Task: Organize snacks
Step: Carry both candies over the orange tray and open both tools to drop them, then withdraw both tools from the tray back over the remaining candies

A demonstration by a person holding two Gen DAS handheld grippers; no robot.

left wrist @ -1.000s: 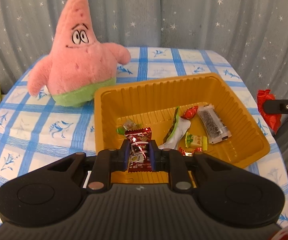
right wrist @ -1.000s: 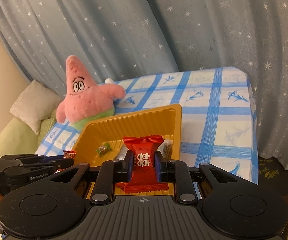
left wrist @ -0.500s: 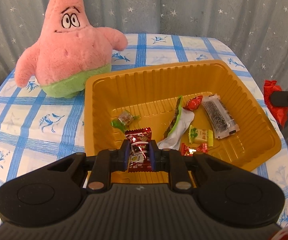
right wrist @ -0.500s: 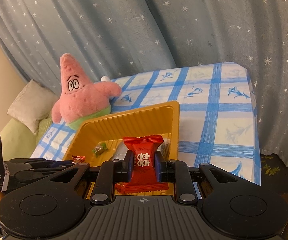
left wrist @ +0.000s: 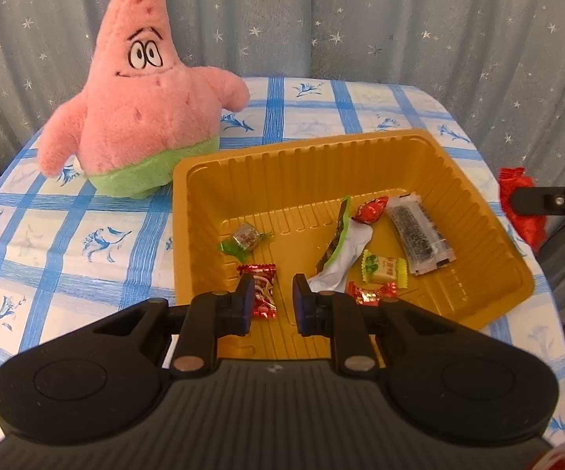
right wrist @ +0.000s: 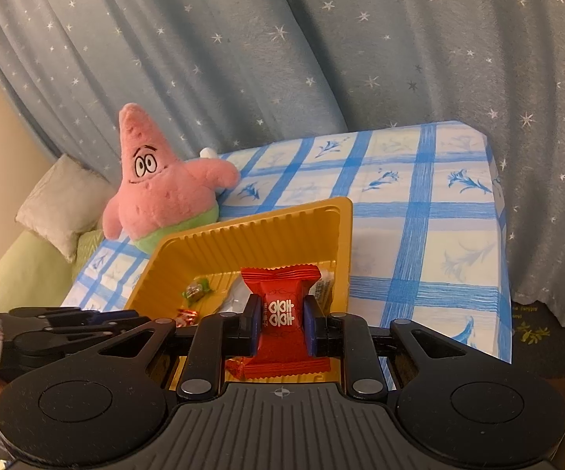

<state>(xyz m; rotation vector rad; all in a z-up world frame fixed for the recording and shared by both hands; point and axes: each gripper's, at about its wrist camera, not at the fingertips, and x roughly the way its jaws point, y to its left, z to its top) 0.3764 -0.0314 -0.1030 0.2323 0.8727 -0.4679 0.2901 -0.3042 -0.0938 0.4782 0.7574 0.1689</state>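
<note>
Left tool (left wrist: 269, 299): my fingers are spread over the near end of the yellow tray (left wrist: 360, 145), pinching nothing; the red-and-white candy (left wrist: 260, 291) lies on the tray floor between them, nearer the left finger.
Why spread: I judge the candy is delivered, so the gap lets me lift off without dragging it.
Right tool (right wrist: 281, 318): pressed onto a red packet (right wrist: 280, 313), held upright by its middle so the crimped ends hang free.
Why held there: it hovers by the tray's near corner, I judge waiting its turn to drop in.
Tray contents: green-wrapped sweet (left wrist: 243, 239), white-and-green wrapper (left wrist: 343, 252), dark seed bar (left wrist: 419, 237), small red and yellow candies gathered on the floor.
Plush star (left wrist: 145, 117): sits on the checked surface (left wrist: 67, 235) just behind the tray, clear of my path.
Risk: the light packet may catch on the rim.
</note>
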